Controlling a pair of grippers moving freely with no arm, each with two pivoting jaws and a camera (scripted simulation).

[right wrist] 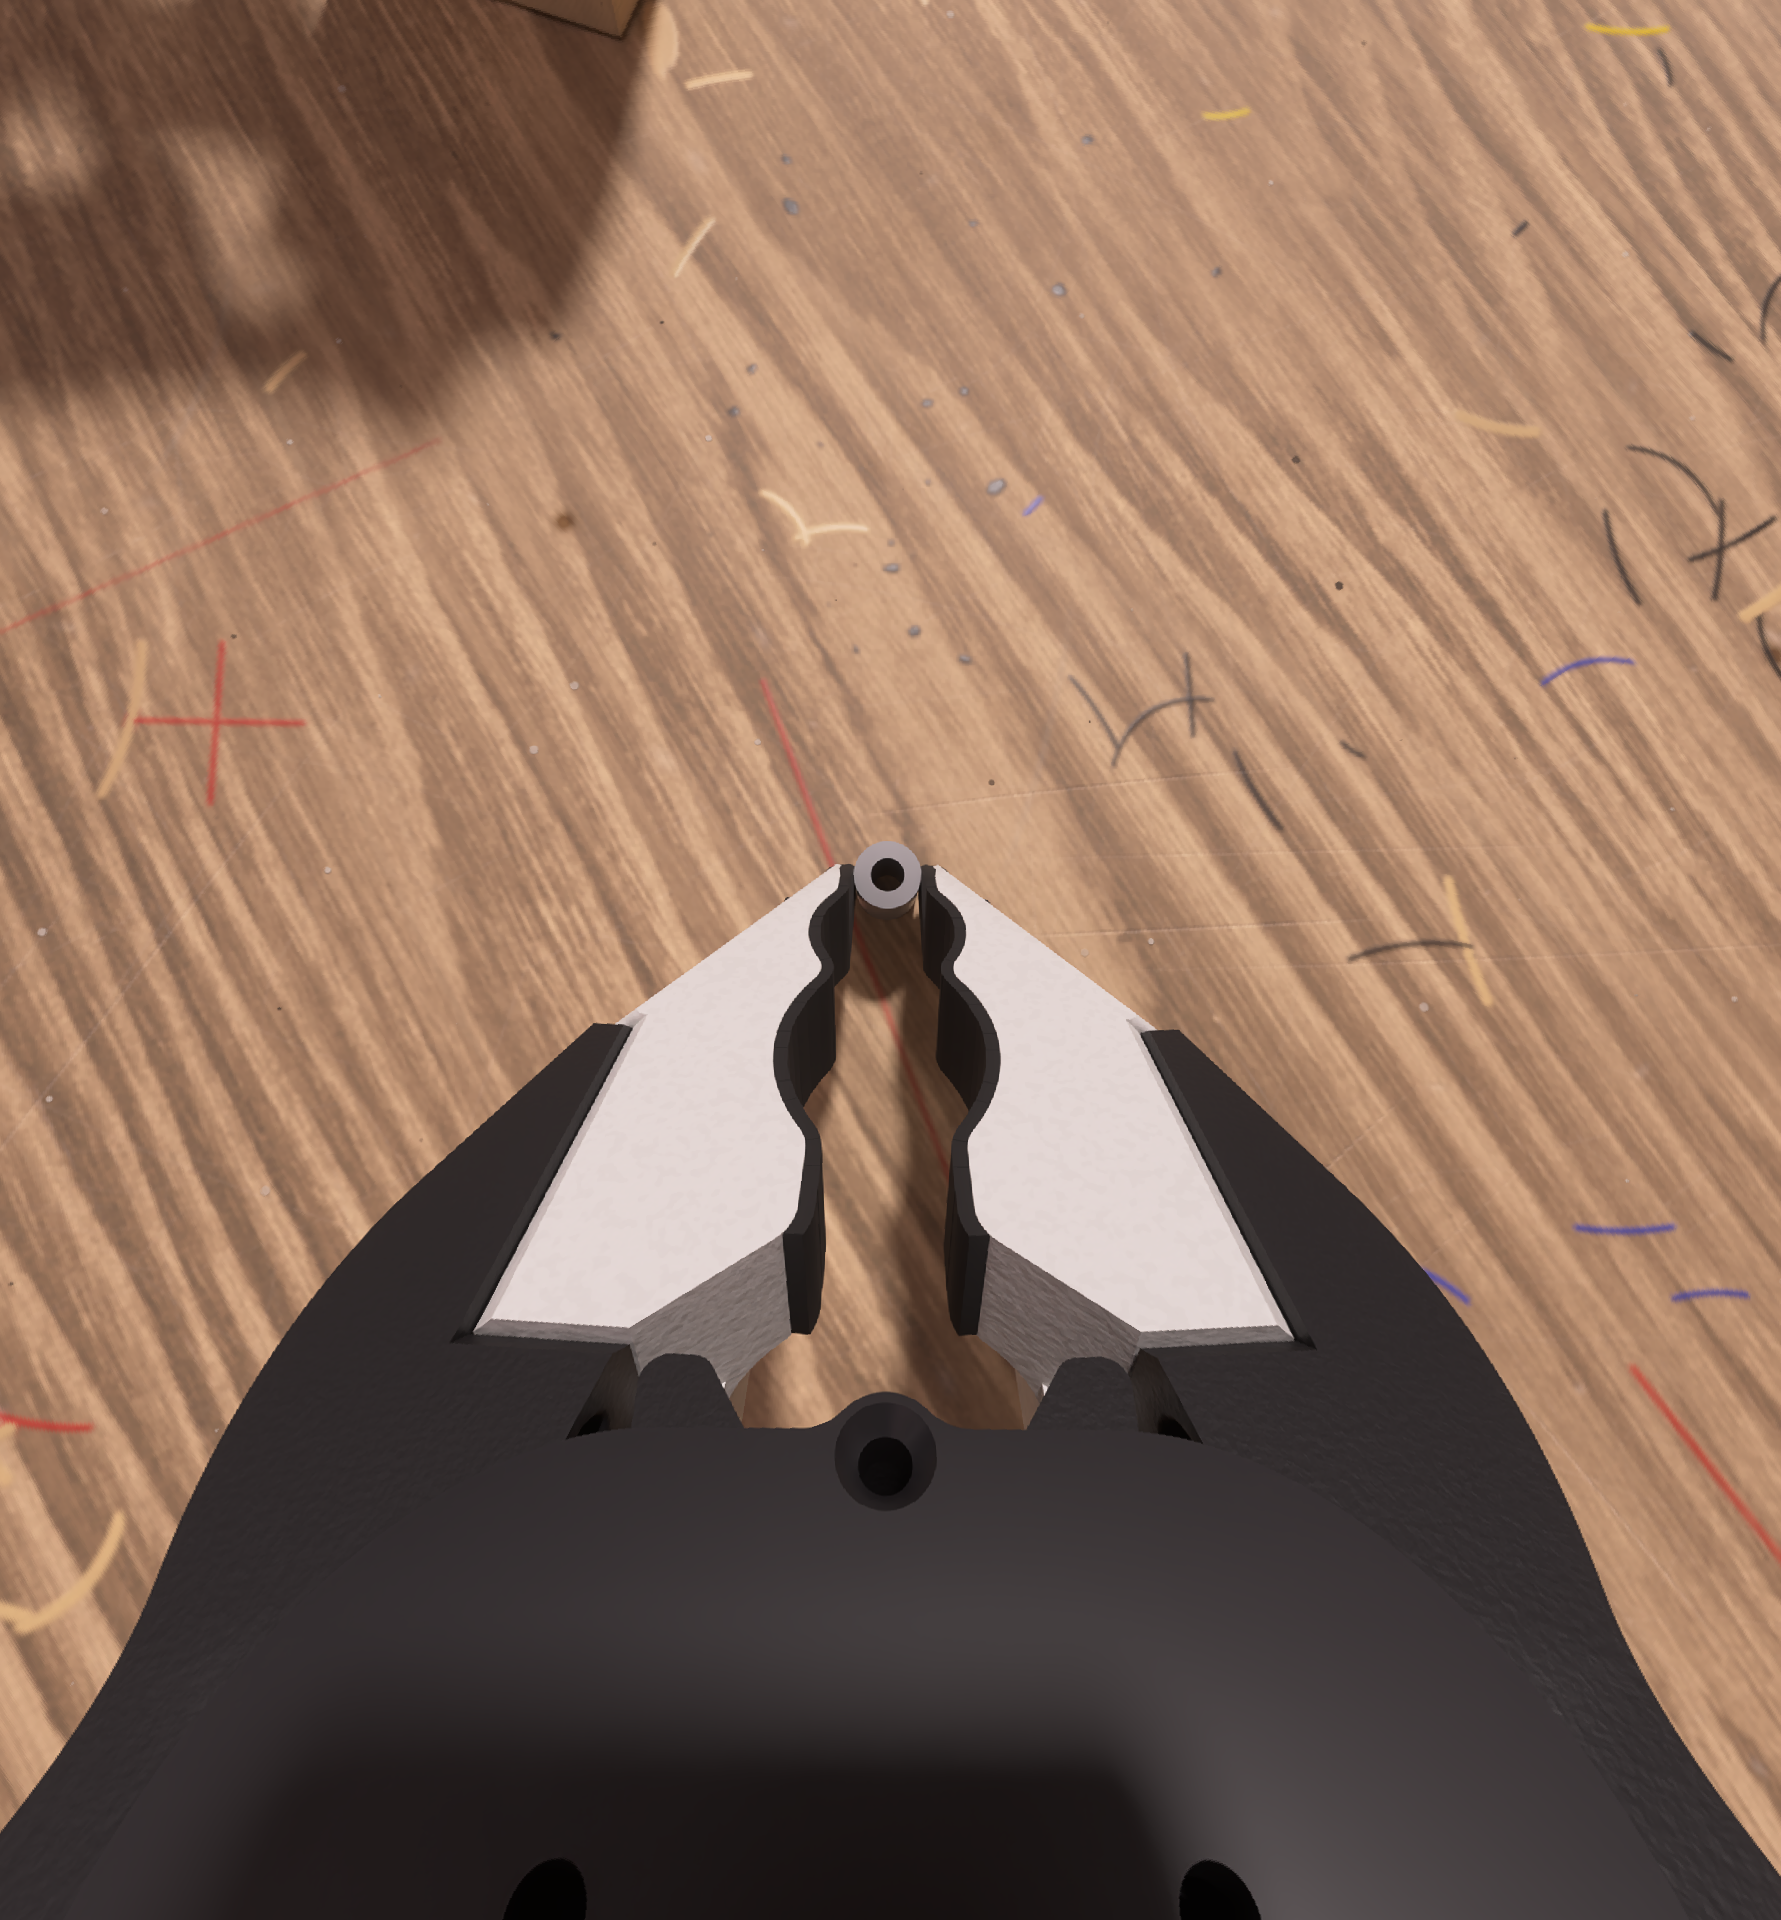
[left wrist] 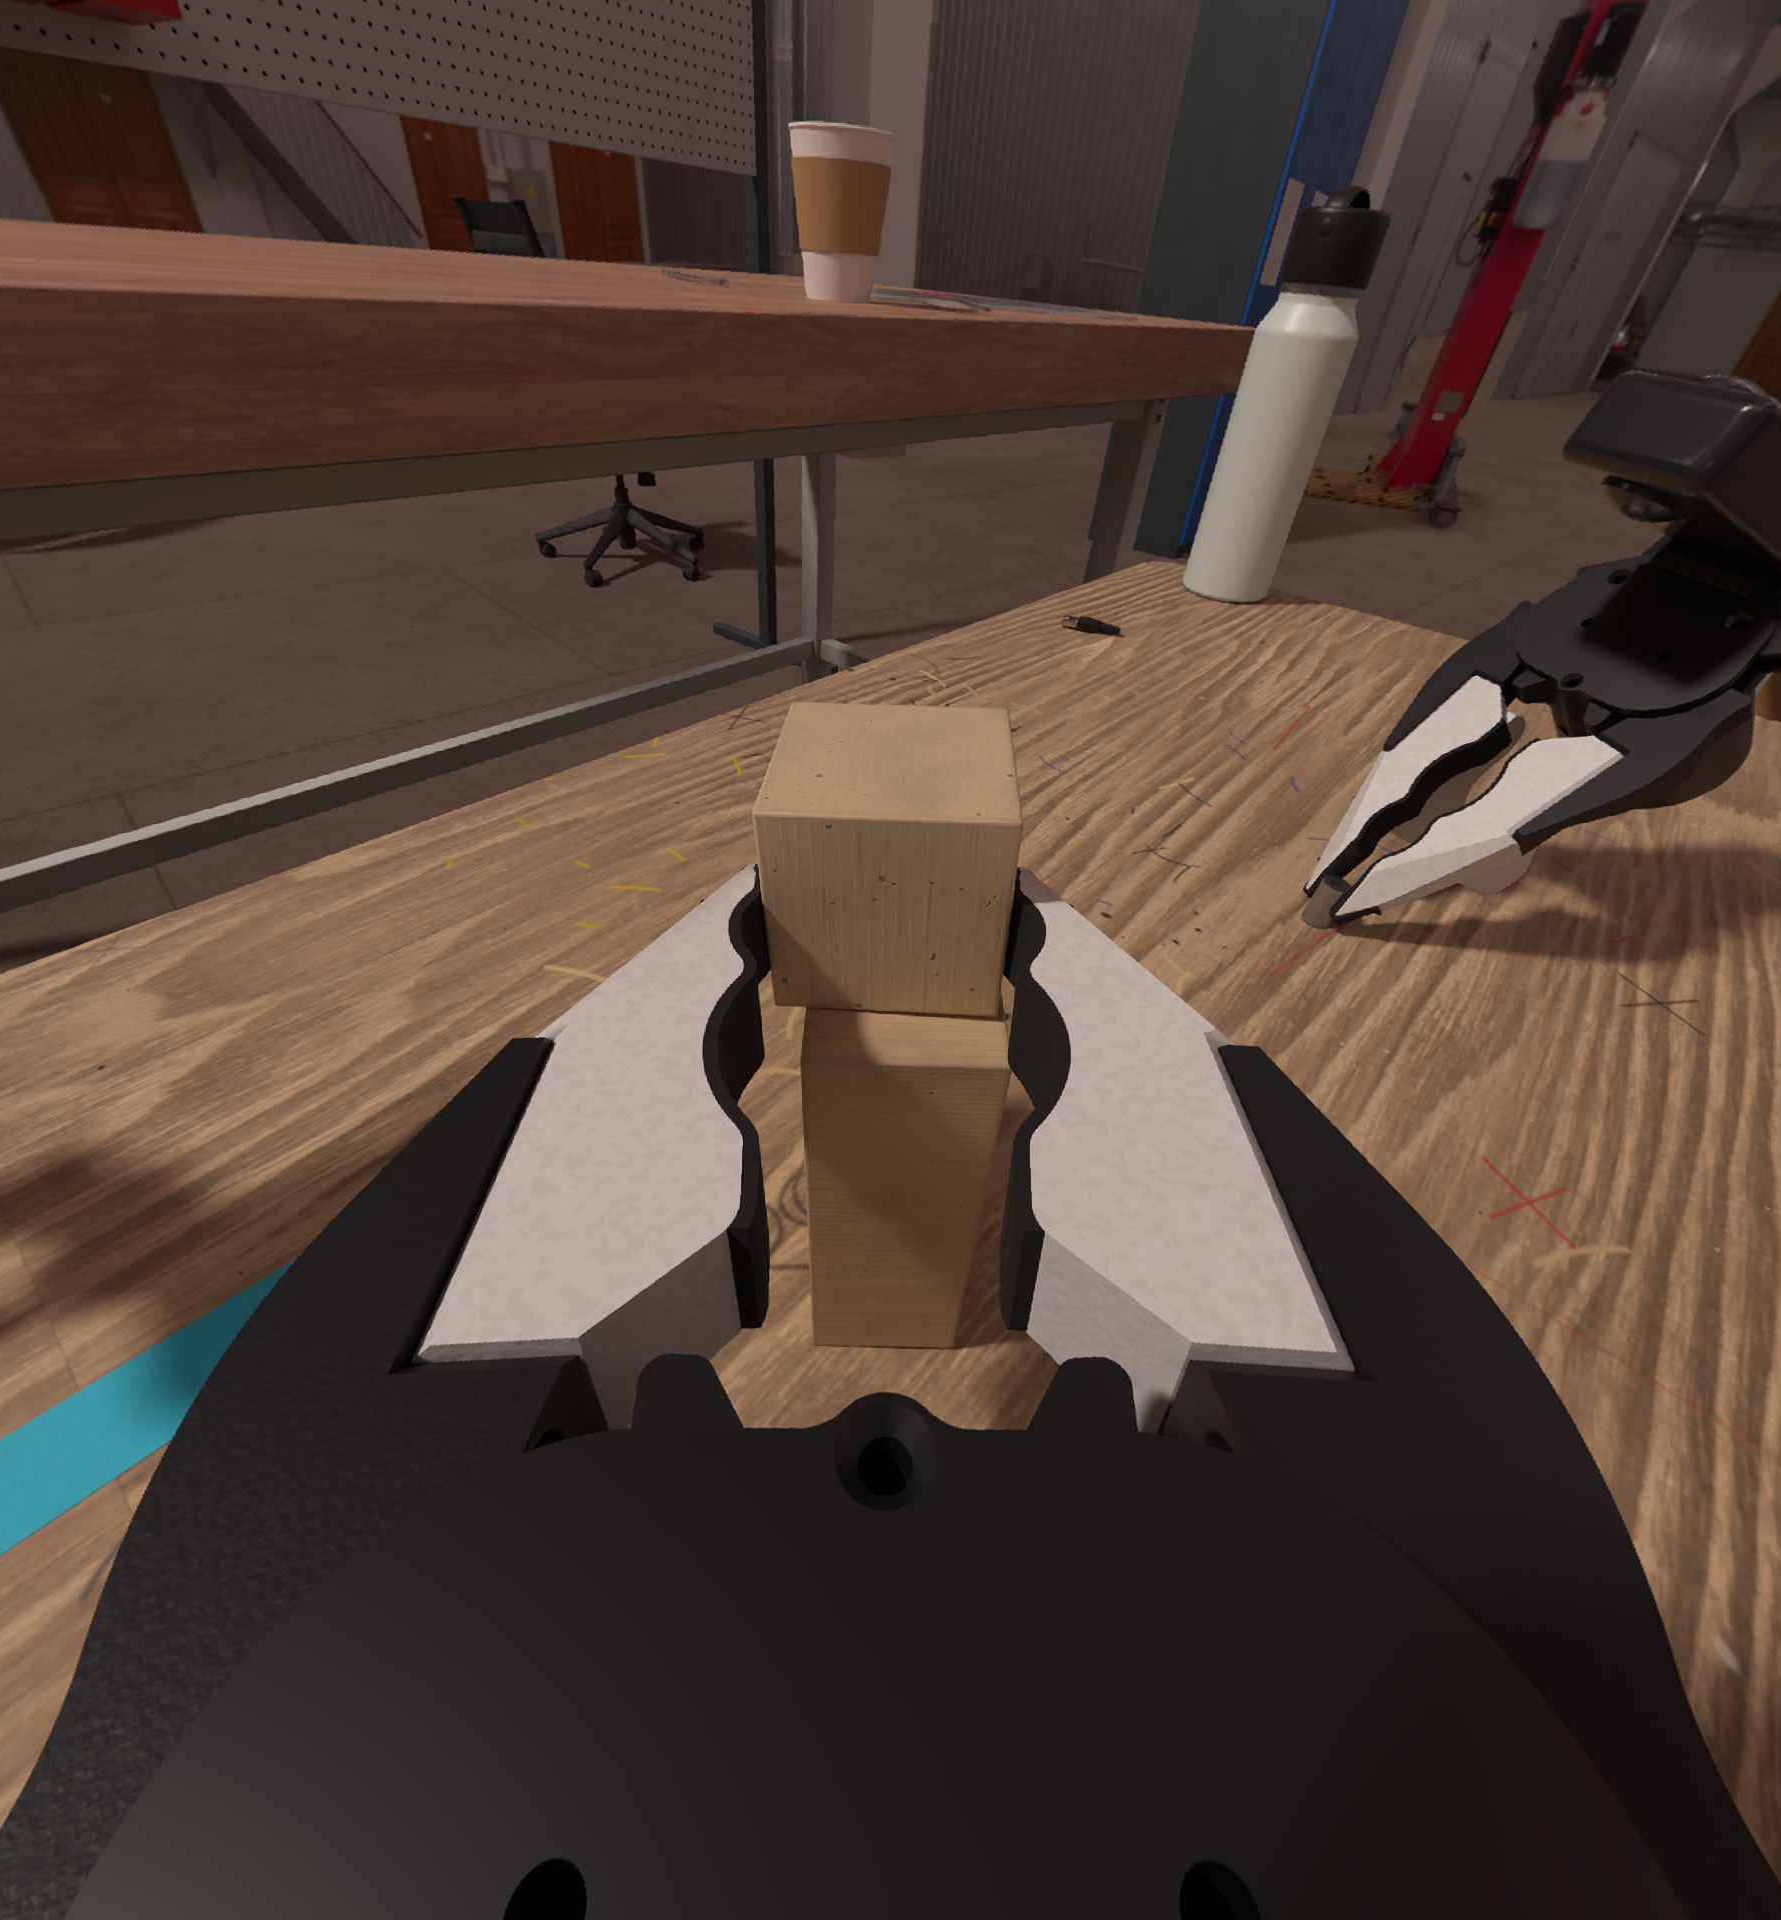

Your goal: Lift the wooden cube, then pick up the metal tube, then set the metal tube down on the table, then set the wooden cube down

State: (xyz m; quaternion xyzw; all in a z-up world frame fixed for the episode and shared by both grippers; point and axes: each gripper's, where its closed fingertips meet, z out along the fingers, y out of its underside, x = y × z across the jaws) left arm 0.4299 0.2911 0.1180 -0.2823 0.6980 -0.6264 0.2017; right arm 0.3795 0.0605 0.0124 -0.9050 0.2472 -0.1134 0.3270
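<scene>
In the left wrist view my left gripper (left wrist: 886, 914) is shut on the wooden cube (left wrist: 886, 862), which is held between the fingertips. A second, taller wooden block (left wrist: 901, 1174) stands right under the cube between my fingers; I cannot tell whether they touch. My right gripper (left wrist: 1333, 909) is at the right, tilted down with its tips close to the table (left wrist: 1385, 1143). In the right wrist view the right gripper (right wrist: 886, 883) is shut on the small grey metal tube (right wrist: 886, 876), seen end-on at the fingertips, just over the table (right wrist: 450, 935).
A white bottle with a black cap (left wrist: 1270, 416) stands at the table's far edge, with a small black part (left wrist: 1088, 625) near it. A blue tape strip (left wrist: 86, 1455) lies at the left. A paper cup (left wrist: 839, 208) stands on a second table (left wrist: 450, 353) behind.
</scene>
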